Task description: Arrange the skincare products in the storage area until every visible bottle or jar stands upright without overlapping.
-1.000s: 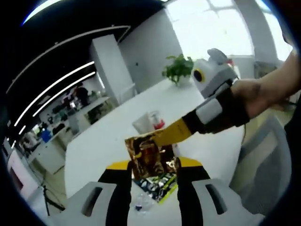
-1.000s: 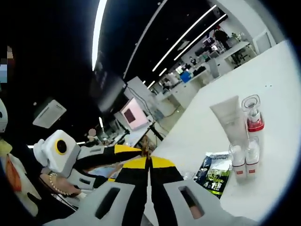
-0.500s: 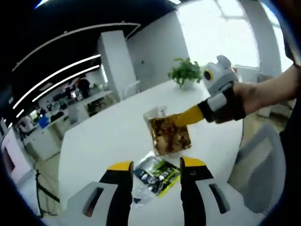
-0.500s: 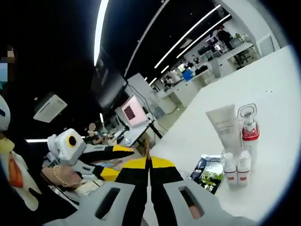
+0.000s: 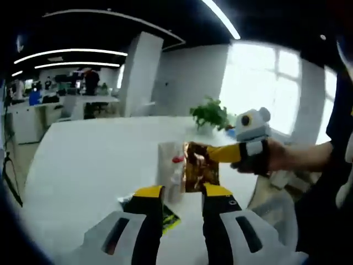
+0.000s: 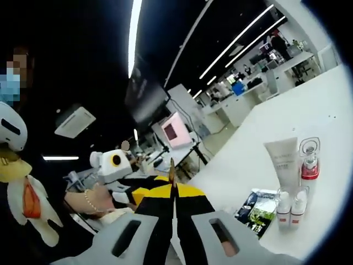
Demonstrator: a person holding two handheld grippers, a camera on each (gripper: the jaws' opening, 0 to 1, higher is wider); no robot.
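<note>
My right gripper (image 6: 173, 194) has its yellow-tipped jaws pressed together on a thin gold foil sachet (image 5: 199, 167), which I see edge-on in my right gripper view as a narrow sliver rising between them; in my left gripper view the same sachet shows its crinkled, shiny, squarish face, held in the air above the counter (image 5: 83, 160) by the right gripper (image 5: 218, 154) coming in from the right, a hand (image 5: 278, 157) behind it. My left gripper (image 5: 182, 199) has its jaws apart with nothing between them, just below the sachet.

On the smooth white counter (image 6: 325, 182) the skincare things stand together: a tall white tube (image 6: 282, 162) on its cap, a clear bottle with a red collar (image 6: 309, 160) just beside it, and two small white bottles with red bands (image 6: 292, 208) in front, all upright. A flat dark packet with green print (image 6: 255, 208) lies next to them, glossy and rectangular; its corner (image 5: 168, 220) peeks out by my left jaw. A leafy potted plant (image 5: 210, 114) sits at the far end of the counter
</note>
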